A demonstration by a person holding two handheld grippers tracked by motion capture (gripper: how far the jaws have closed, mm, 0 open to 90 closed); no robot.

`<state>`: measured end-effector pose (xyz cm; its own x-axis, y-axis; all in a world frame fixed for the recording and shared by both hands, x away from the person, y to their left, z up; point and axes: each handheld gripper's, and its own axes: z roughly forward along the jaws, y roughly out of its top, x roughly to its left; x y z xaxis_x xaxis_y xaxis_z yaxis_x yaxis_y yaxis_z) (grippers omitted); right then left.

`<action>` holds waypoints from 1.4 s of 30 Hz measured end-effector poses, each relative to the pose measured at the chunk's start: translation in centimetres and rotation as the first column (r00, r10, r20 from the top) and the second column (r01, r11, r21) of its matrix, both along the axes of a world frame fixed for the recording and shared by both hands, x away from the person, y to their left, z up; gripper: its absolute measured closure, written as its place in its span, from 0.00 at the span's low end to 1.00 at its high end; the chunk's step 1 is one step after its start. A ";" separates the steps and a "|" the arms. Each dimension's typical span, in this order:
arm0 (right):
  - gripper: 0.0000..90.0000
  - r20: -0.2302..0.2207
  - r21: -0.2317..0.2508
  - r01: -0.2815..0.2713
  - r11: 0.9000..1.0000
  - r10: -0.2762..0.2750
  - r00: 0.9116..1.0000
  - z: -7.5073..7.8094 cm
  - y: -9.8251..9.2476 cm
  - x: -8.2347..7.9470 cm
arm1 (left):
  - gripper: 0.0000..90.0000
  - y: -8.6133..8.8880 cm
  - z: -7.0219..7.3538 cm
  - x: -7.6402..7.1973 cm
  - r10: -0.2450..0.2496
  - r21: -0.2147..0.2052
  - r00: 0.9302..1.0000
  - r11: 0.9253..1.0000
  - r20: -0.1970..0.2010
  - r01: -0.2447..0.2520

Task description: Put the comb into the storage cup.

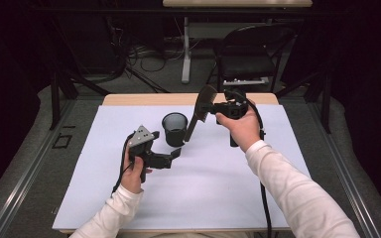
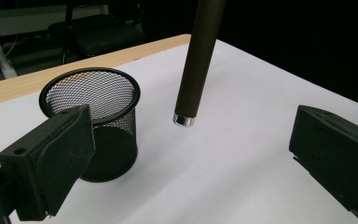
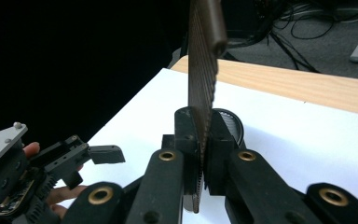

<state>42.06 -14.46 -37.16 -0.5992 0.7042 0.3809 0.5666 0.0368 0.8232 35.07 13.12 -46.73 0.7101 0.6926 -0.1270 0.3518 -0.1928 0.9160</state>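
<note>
— High view, scanning from the left: left gripper (image 1: pixel 171 156) hovering low over the white desk (image 1: pixel 203 193), jaws spread wide, gripping nothing.

— Left gripper view agreeing: both pads (image 2: pixel 60 163) well apart, bare desk between them. Next along?

— Sitting just beside that gripper, a black mesh cup (image 1: pixel 174 128), upright and apparently empty. Then the comb (image 1: pixel 198 116), hanging tilted to the right of the cup, handle end pointing down, near the rim but not inside.

— Touching the desk?

— Judging by the left gripper view, handle tip (image 2: pixel 184 119) floating just above the surface, beside the cup.

— And on the right?

— Right gripper (image 1: pixel 209 106) pinching the comb by its toothed end, jaws pressed together on the teeth (image 3: pixel 200 135).

— So, carrying stage, not yet dropping in.

— Likely. Calling next for lifting the handle tip over the rim, centring it above the cup's mouth, lowering, then releasing; probably steadying the light cup meanwhile.
</note>
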 end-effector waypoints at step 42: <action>0.97 0.138 -0.129 0.078 0.989 -0.060 0.989 2.8 1.1 1.8 | 0.00 0.6 0.2 0.0 0.002 -0.003 1.000 1.000 -0.005 -0.002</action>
<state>43.84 -13.39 -34.35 -0.5865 0.7848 0.2001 0.4567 0.1164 0.8820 35.04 13.73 -46.51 0.7081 0.6936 -0.1321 0.3564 -0.1896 0.9149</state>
